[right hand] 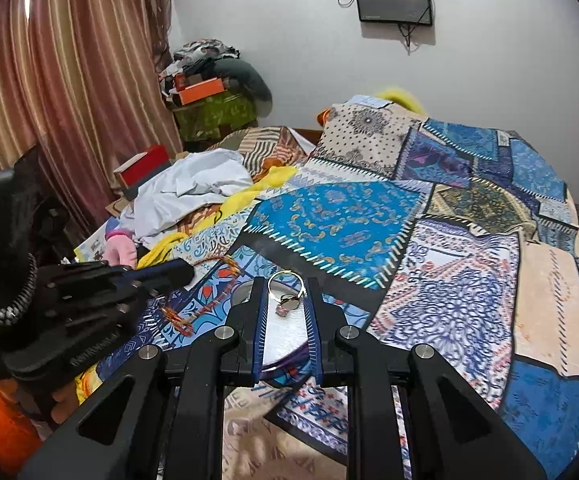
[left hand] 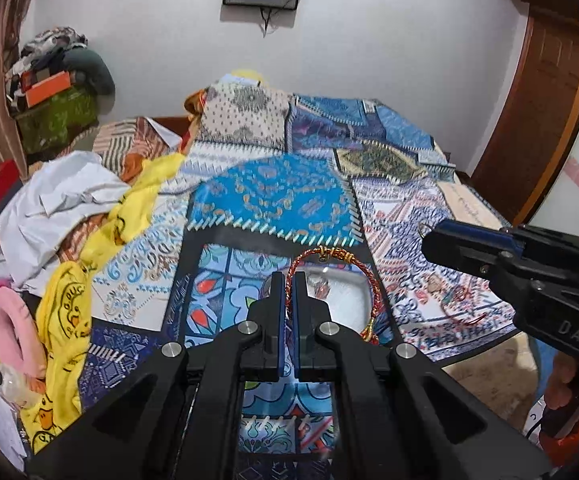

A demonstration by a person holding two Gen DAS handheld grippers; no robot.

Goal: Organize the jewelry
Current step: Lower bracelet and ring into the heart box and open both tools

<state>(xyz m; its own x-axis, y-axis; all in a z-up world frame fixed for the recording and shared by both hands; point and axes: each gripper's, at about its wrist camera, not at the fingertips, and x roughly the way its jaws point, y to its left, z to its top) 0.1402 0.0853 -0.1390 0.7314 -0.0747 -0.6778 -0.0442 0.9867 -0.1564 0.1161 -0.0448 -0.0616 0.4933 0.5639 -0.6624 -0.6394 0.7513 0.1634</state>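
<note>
My left gripper (left hand: 288,280) is shut on a red and gold twisted bangle (left hand: 331,256), which hangs in a loop above a clear plastic tray (left hand: 343,300) on the patchwork bedspread. The tray holds a small piece of jewelry (left hand: 321,289). My right gripper (right hand: 287,288) holds a thin silver ring (right hand: 286,285) between its fingertips above the tray (right hand: 285,332); the jaws stand somewhat apart with the ring spanning them. A small pink-stone ring (right hand: 282,311) lies in the tray. The right gripper also shows in the left wrist view (left hand: 429,236), and the left gripper in the right wrist view (right hand: 185,272).
A red thread bracelet (left hand: 457,300) lies on the bedspread right of the tray. Crumpled white (left hand: 61,196) and yellow (left hand: 65,320) clothes and a pink item (left hand: 7,320) are heaped at the left. The bed edge and floor (left hand: 485,380) are at the lower right.
</note>
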